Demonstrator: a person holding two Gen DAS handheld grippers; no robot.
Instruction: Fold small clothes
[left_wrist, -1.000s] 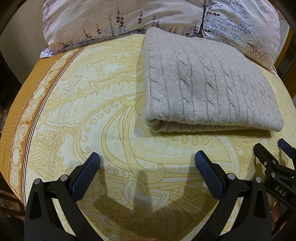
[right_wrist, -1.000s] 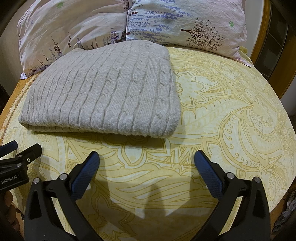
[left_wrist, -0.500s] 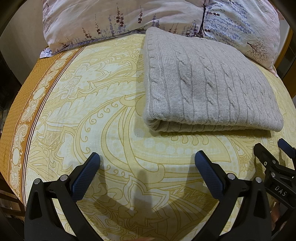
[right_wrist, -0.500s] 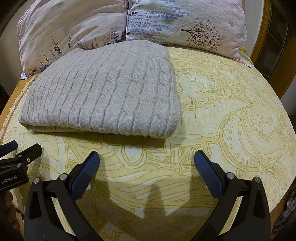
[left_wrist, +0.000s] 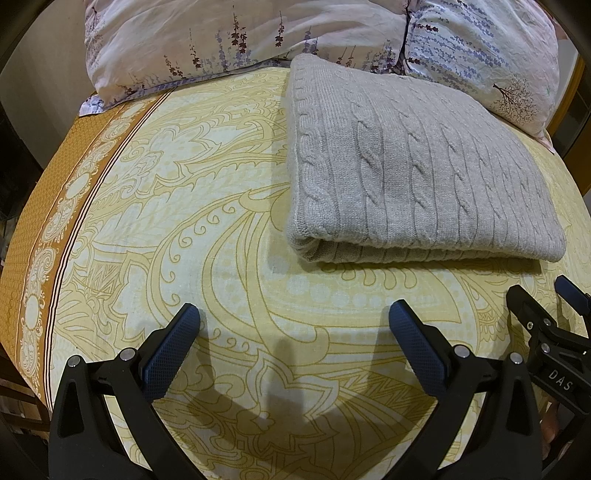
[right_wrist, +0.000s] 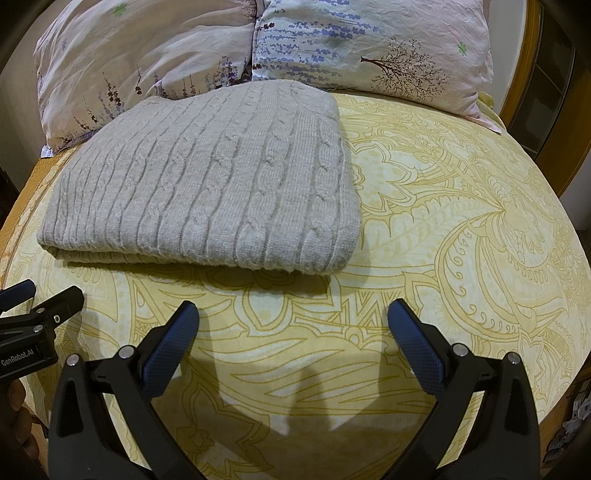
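Observation:
A grey cable-knit sweater (left_wrist: 413, 177) lies folded into a flat rectangle on the yellow patterned bed sheet (left_wrist: 184, 221). It also shows in the right wrist view (right_wrist: 207, 192). My left gripper (left_wrist: 293, 325) is open and empty, held over the sheet in front of the sweater's near left corner. My right gripper (right_wrist: 293, 325) is open and empty, in front of the sweater's near right corner. Each gripper shows at the edge of the other's view: the right gripper (left_wrist: 550, 314) and the left gripper (right_wrist: 40, 299).
Two floral pillows (left_wrist: 240, 33) (right_wrist: 369, 48) lie at the head of the bed behind the sweater. The sheet has an orange border (left_wrist: 44, 206) at the left edge. A wooden bed frame (right_wrist: 517, 74) stands at the right.

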